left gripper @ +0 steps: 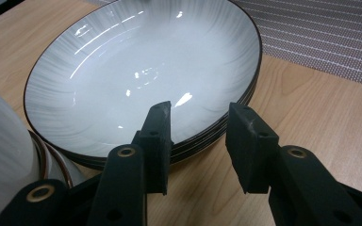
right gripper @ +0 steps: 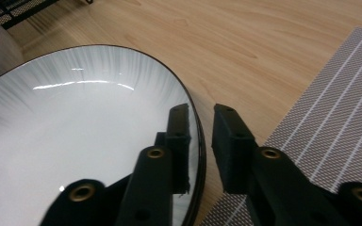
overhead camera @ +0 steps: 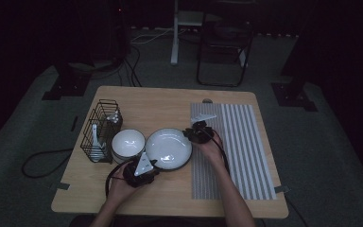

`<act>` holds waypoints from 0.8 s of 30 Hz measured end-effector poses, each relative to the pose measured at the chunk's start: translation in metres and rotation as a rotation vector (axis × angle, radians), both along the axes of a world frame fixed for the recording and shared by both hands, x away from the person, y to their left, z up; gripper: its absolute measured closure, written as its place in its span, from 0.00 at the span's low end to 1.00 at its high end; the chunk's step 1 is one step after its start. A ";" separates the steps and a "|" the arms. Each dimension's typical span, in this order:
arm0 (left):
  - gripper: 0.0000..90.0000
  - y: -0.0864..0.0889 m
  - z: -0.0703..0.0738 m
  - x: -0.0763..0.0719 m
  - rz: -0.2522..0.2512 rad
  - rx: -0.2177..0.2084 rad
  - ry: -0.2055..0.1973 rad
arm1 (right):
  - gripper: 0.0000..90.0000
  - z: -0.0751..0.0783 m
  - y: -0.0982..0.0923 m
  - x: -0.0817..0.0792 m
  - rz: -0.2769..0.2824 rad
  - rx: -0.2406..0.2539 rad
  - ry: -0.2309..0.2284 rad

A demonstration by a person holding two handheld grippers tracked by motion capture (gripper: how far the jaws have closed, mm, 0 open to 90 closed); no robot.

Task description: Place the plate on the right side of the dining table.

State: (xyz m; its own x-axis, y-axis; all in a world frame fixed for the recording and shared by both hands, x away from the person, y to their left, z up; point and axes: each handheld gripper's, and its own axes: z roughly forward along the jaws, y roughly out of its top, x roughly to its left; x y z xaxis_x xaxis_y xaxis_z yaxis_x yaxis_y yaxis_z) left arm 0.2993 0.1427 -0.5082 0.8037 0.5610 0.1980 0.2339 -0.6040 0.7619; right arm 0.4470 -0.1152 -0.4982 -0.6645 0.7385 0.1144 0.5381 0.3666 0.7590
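The top plate [overhead camera: 168, 148] of a stack of about 3 is being gripped at 2 edges, beside the white bowls [overhead camera: 128, 143] and just left of the striped mat [overhead camera: 246, 146]. The left gripper [left gripper: 199, 141] is set astride the near rim, jaws parted, not yet pressing. The right gripper [right gripper: 201, 141] is narrowed around the far rim; contact cannot be told. Lifting is judged not yet begun.

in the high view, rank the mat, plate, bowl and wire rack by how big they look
1. mat
2. plate, clearly wider than the bowl
3. wire rack and bowl: too close to rank, since the rack stands tall and the bowl shows as a round rim
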 end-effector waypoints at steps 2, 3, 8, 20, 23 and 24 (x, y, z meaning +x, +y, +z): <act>0.71 -0.001 -0.001 0.001 0.006 0.002 -0.001 | 0.88 -0.001 0.001 0.002 0.001 0.003 0.013; 0.71 -0.002 -0.001 0.001 0.009 0.004 -0.003 | 0.89 -0.002 0.002 0.002 0.000 0.005 0.021; 0.71 -0.002 -0.002 0.001 0.005 -0.001 0.001 | 0.90 -0.006 0.002 0.005 -0.007 0.022 0.049; 0.73 -0.005 -0.004 0.003 -0.016 -0.030 0.013 | 0.95 -0.010 -0.007 0.011 -0.037 0.107 0.139; 0.73 -0.006 -0.004 0.004 -0.010 -0.032 0.015 | 0.99 -0.007 -0.011 0.010 -0.051 0.148 0.140; 0.73 -0.006 -0.005 0.004 -0.007 -0.030 0.012 | 0.99 -0.005 -0.013 0.010 -0.054 0.161 0.143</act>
State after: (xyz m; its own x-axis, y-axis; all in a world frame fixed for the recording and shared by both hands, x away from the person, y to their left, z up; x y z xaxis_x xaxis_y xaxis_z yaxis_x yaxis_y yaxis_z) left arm 0.3032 0.1368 -0.5130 0.8096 0.5613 0.1718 0.2391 -0.5826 0.7768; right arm 0.4566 -0.1280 -0.5035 -0.5928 0.7374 0.3238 0.6603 0.2148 0.7197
